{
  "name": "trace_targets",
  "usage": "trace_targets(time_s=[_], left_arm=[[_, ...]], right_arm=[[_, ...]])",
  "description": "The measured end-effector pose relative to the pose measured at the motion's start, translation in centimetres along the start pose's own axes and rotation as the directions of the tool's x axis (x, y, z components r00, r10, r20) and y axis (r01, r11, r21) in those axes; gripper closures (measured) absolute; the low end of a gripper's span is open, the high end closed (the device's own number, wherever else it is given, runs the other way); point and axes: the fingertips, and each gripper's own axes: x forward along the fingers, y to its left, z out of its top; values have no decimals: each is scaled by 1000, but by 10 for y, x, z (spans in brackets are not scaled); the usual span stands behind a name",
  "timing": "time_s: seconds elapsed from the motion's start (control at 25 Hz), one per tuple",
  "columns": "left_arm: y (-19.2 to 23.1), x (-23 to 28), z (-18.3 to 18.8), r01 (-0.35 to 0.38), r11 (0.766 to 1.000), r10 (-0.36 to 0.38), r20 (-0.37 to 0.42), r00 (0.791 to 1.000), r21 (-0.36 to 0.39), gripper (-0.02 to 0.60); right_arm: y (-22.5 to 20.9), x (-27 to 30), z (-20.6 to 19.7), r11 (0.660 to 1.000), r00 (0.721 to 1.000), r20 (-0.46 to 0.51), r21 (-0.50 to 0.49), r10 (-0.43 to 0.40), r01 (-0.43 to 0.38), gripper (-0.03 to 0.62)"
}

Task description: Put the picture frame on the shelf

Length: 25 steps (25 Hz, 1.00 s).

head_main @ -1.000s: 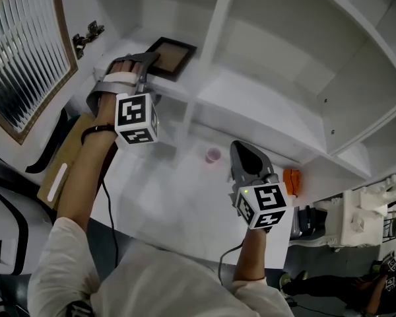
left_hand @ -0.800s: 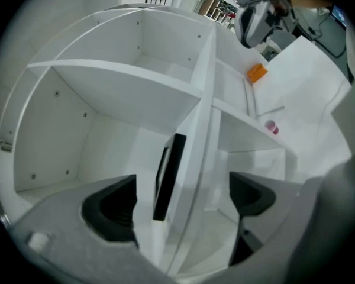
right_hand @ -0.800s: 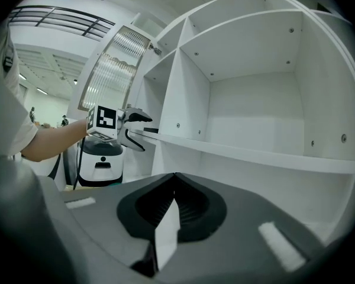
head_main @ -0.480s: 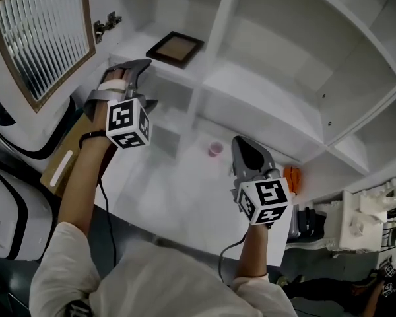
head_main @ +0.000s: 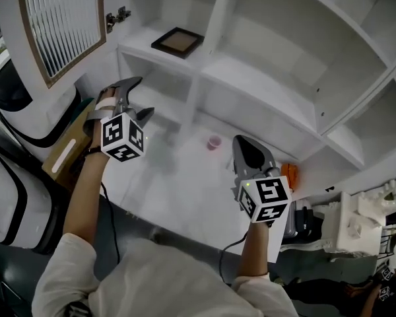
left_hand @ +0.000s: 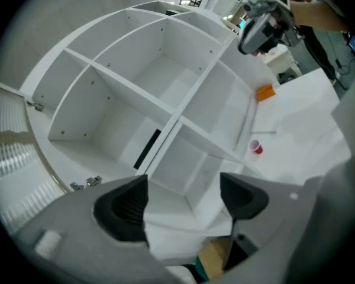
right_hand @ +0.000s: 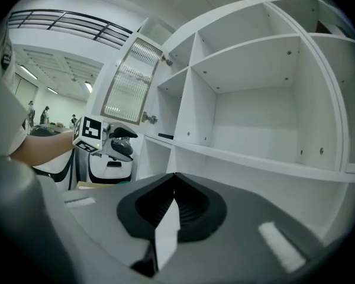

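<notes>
The picture frame (head_main: 177, 42), dark-rimmed with a brown middle, lies flat on the upper left shelf (head_main: 142, 45); it shows as a dark strip in the left gripper view (left_hand: 147, 148) and the right gripper view (right_hand: 165, 136). My left gripper (head_main: 137, 98) hangs below and left of that shelf, well apart from the frame. Its jaws are closing, and nothing is between the pads (left_hand: 123, 209). My right gripper (head_main: 240, 145) is held over the white table, shut and empty, its jaws meeting in the right gripper view (right_hand: 174, 182).
A slatted cabinet door (head_main: 63, 25) stands open at the upper left. A small pink cup (head_main: 214, 142) and an orange object (head_main: 289, 175) sit on the white table (head_main: 178, 197). Cardboard (head_main: 66, 154) leans at the left. The white shelf unit has several open compartments.
My left gripper has drawn back down and to the left, away from the frame, which stays lying on the shelf. The right gripper has barely moved.
</notes>
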Motion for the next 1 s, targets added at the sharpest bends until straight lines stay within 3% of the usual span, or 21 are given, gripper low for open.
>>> trace_targets(time_s=[0.2, 0.48, 0.84, 1.0], left_arm=[[-26, -23, 10, 18, 999, -18, -4, 1000, -27, 227], [-68, -63, 33, 106, 970, -78, 132, 988, -220, 252], [-118, -114, 40, 110, 946, -72, 132, 989, -305, 307], [-132, -143, 44, 99, 923, -51, 135, 990, -372, 313]], right_arm=[[3, -24, -3, 1000, 1000, 6, 6, 11, -11, 588], [10, -53, -14, 1000, 1000, 3, 14, 18, -18, 588], [26, -96, -28, 999, 999, 2, 30, 37, -37, 588], [35, -118, -33, 998, 999, -3, 35, 52, -52, 588]])
